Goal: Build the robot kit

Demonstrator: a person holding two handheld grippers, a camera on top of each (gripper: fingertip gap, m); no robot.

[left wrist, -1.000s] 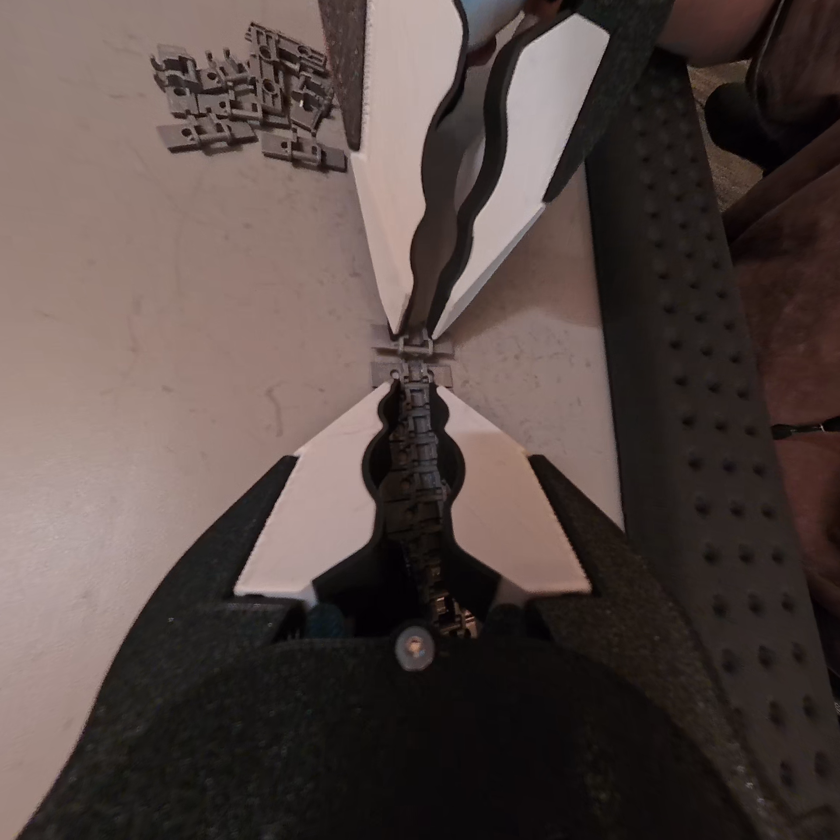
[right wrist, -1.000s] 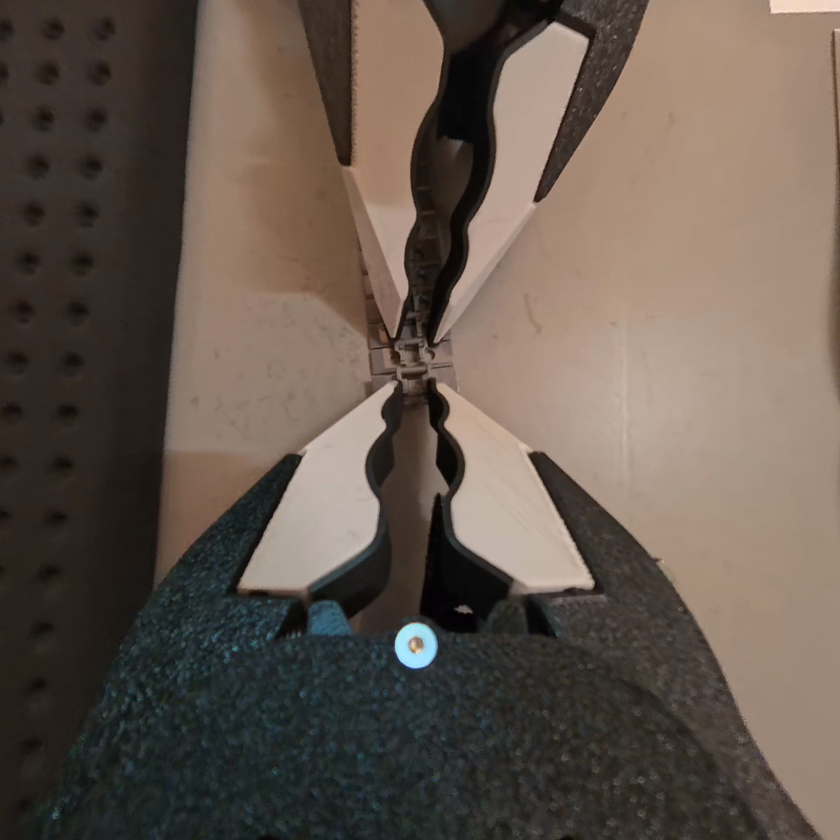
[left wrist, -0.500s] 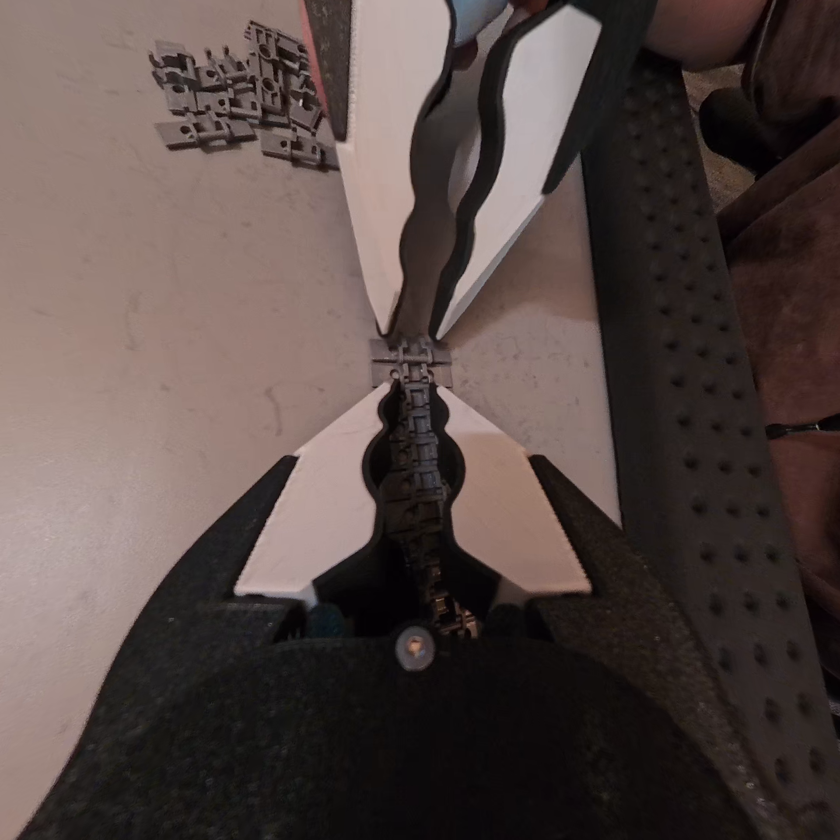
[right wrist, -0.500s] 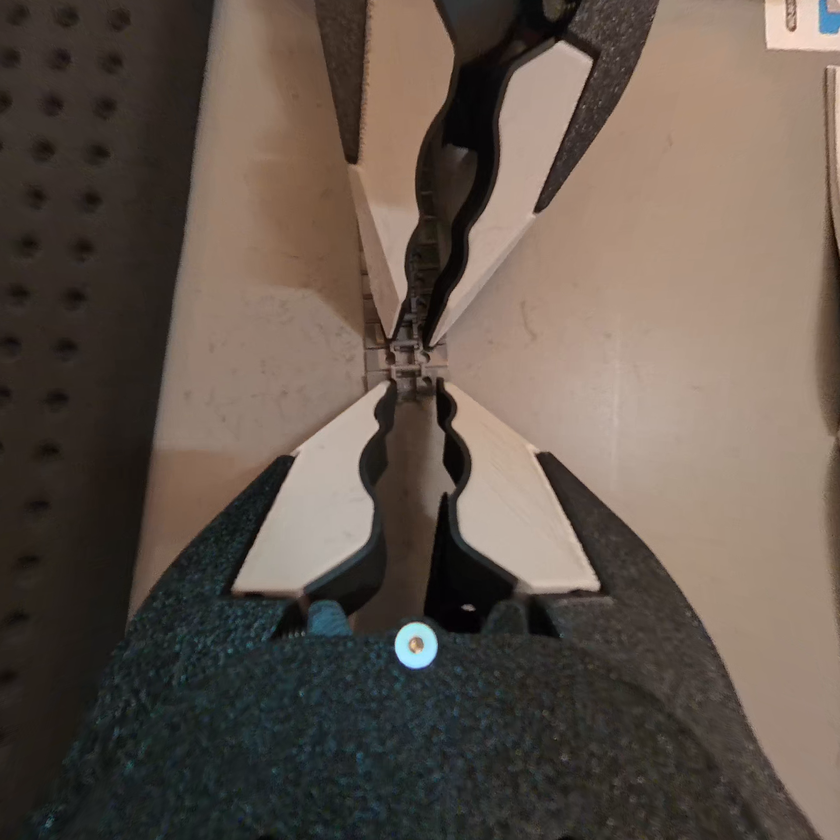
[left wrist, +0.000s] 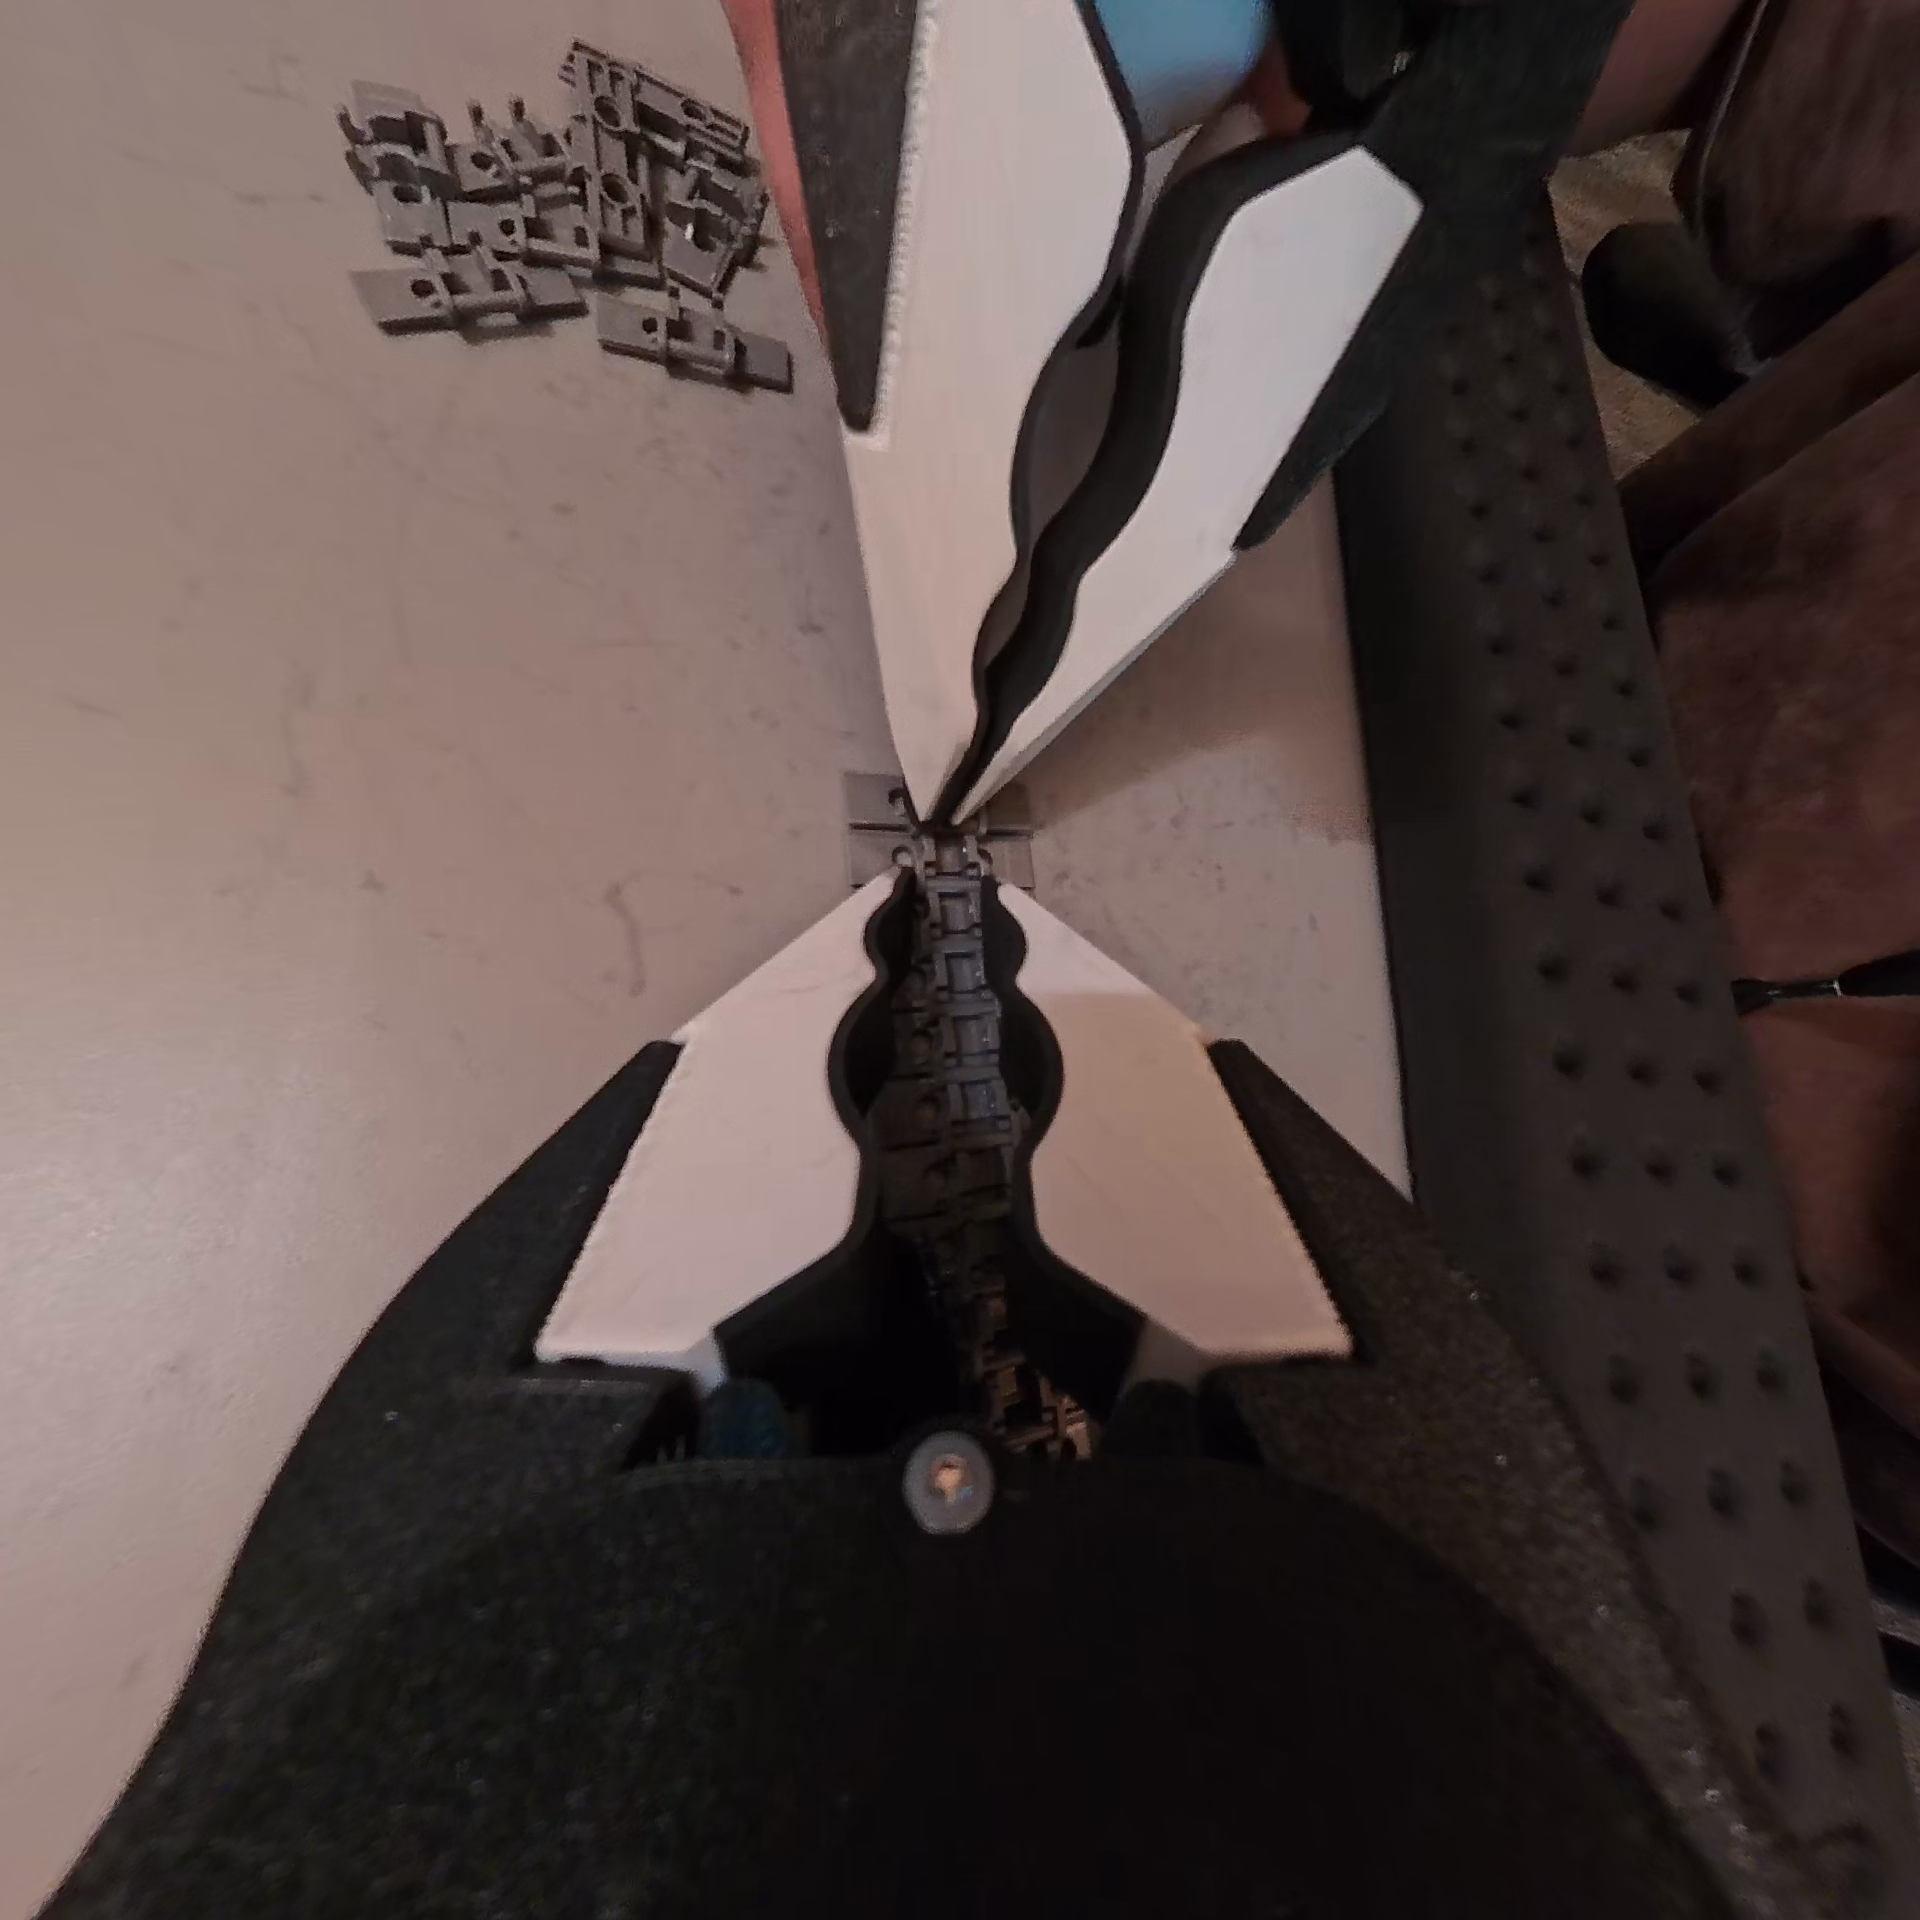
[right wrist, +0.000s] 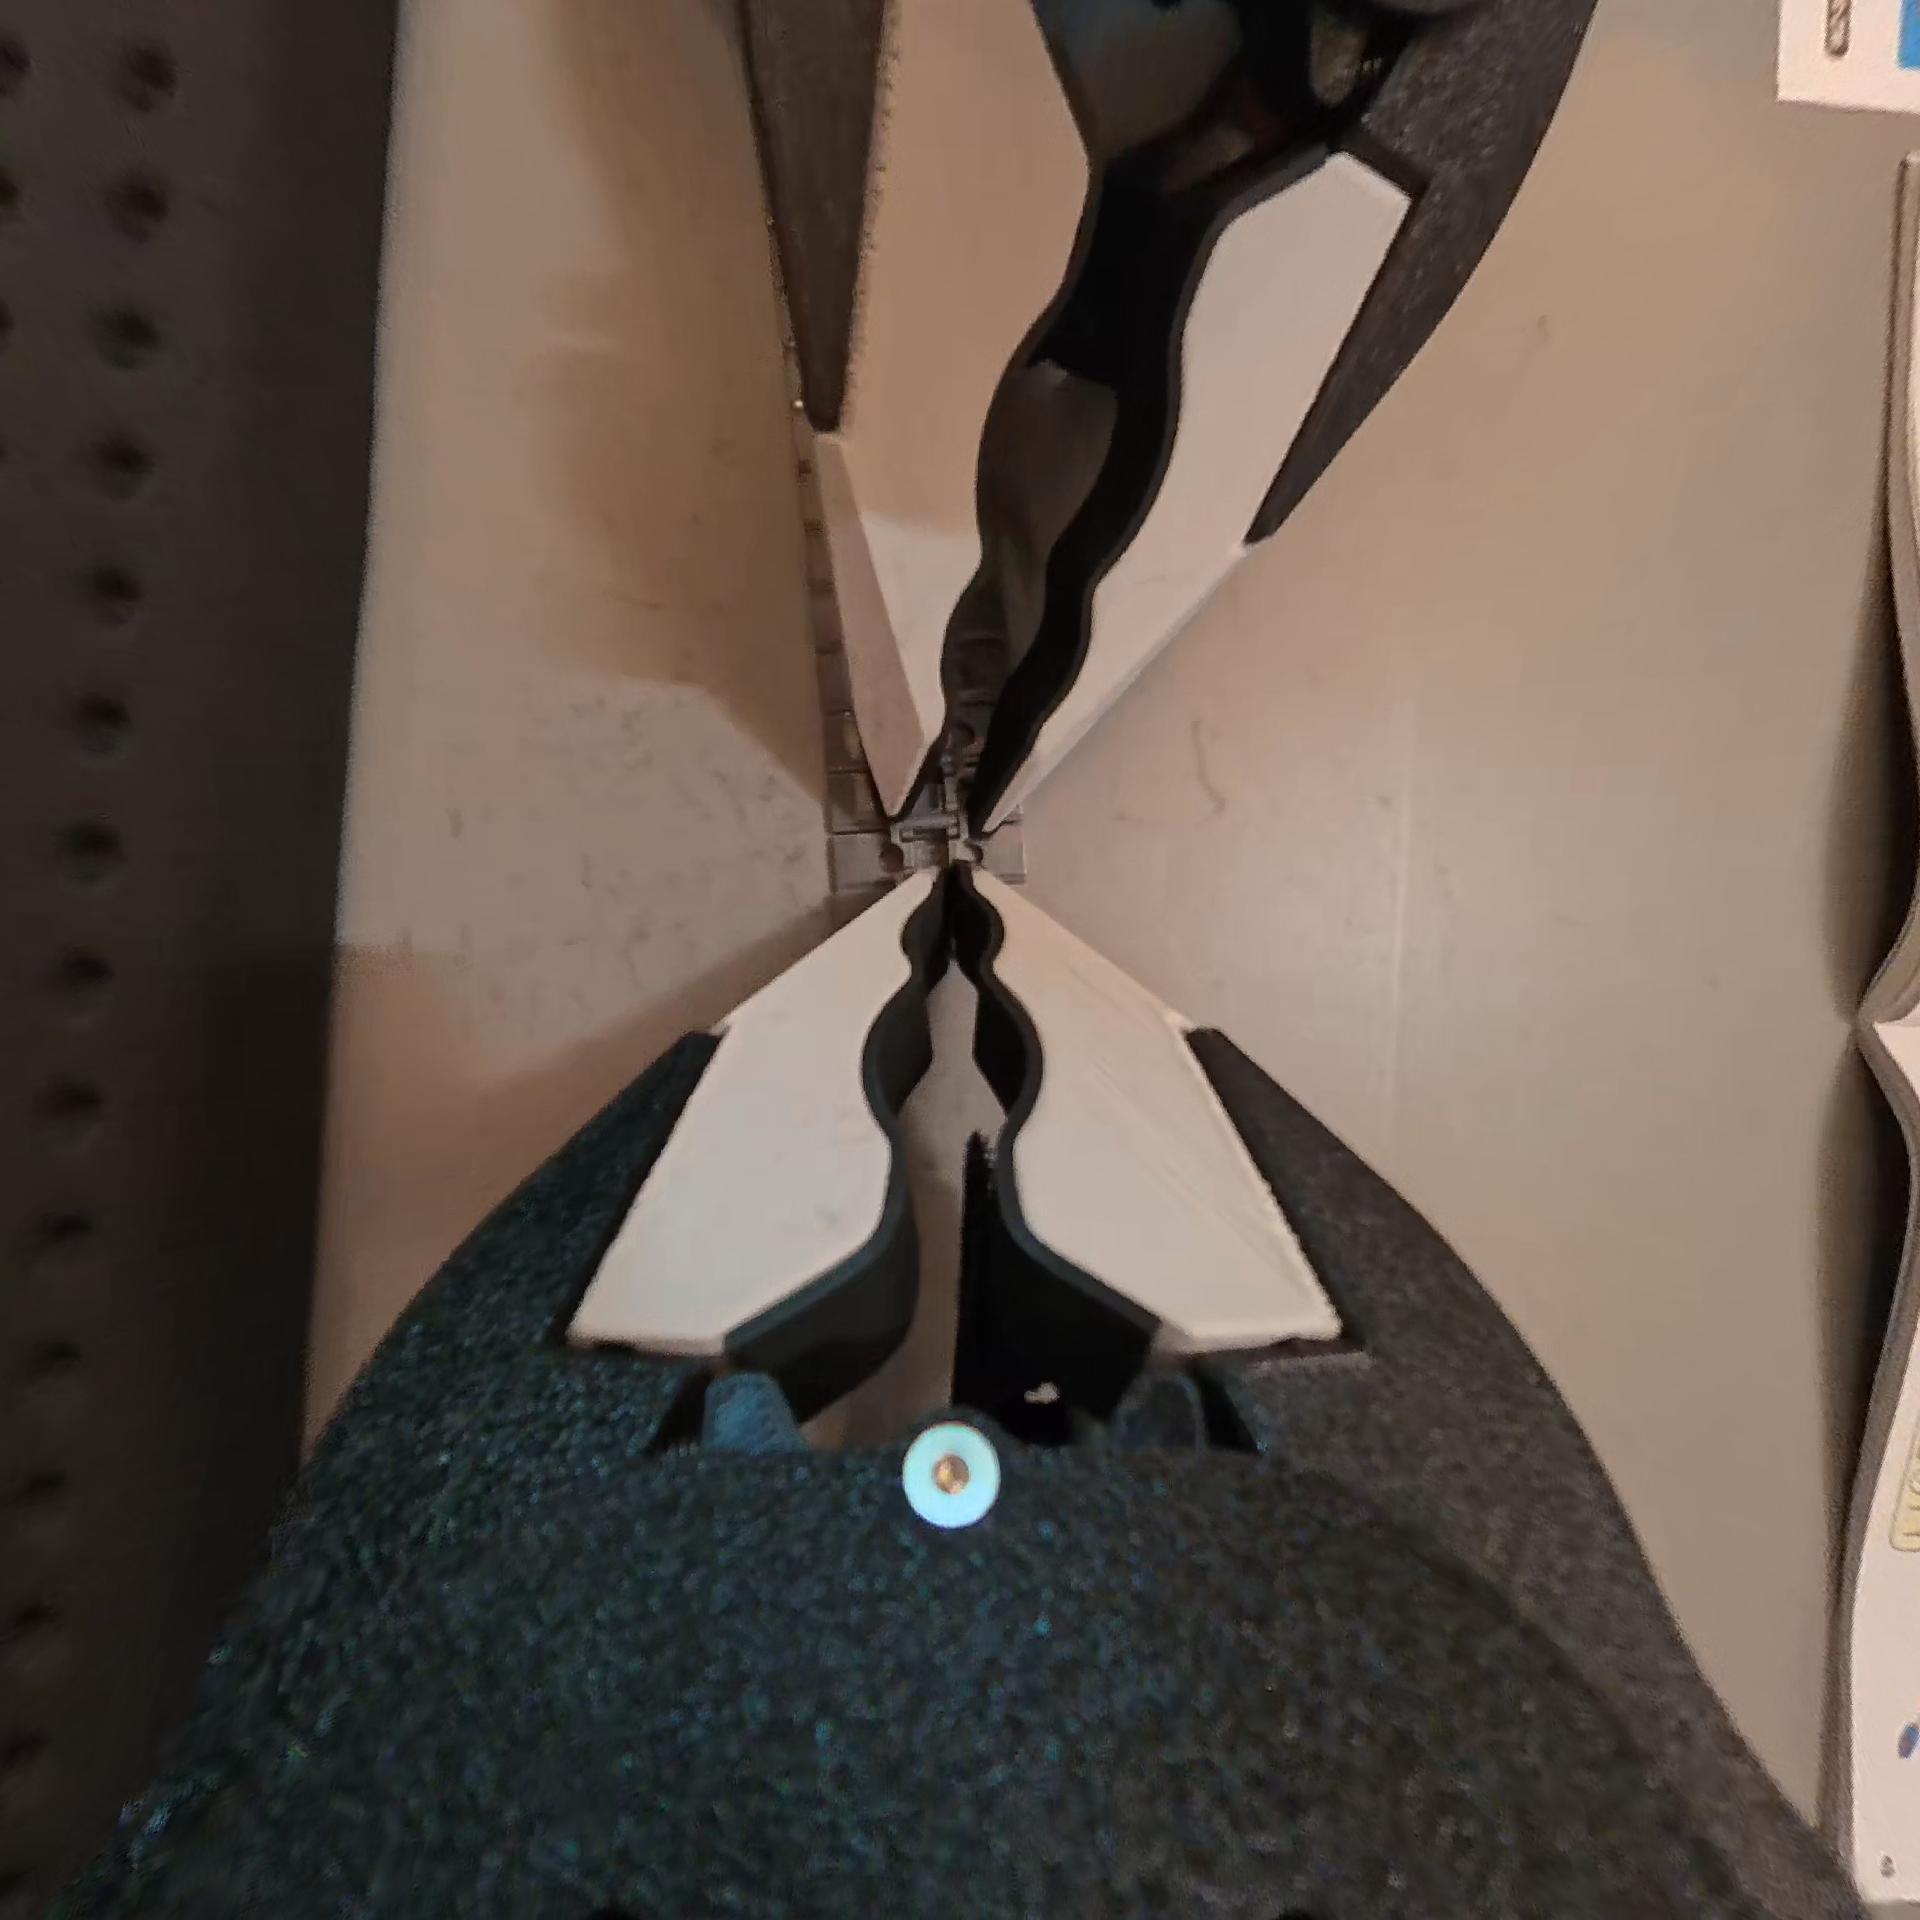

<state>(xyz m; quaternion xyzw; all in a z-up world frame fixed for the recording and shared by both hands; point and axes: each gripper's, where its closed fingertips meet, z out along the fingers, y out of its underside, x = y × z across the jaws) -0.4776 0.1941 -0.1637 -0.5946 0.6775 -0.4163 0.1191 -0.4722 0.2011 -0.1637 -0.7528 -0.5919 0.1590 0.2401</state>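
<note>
While both grippers meet tip to tip | left gripper clenched on chain running back between its fingers | right gripper pinched on end link | loose links far forward-left on table

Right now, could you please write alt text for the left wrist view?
The left gripper is shut on a grey link chain, meeting the right gripper tip to tip above a beige table. Loose grey links lie in a pile behind.
</note>
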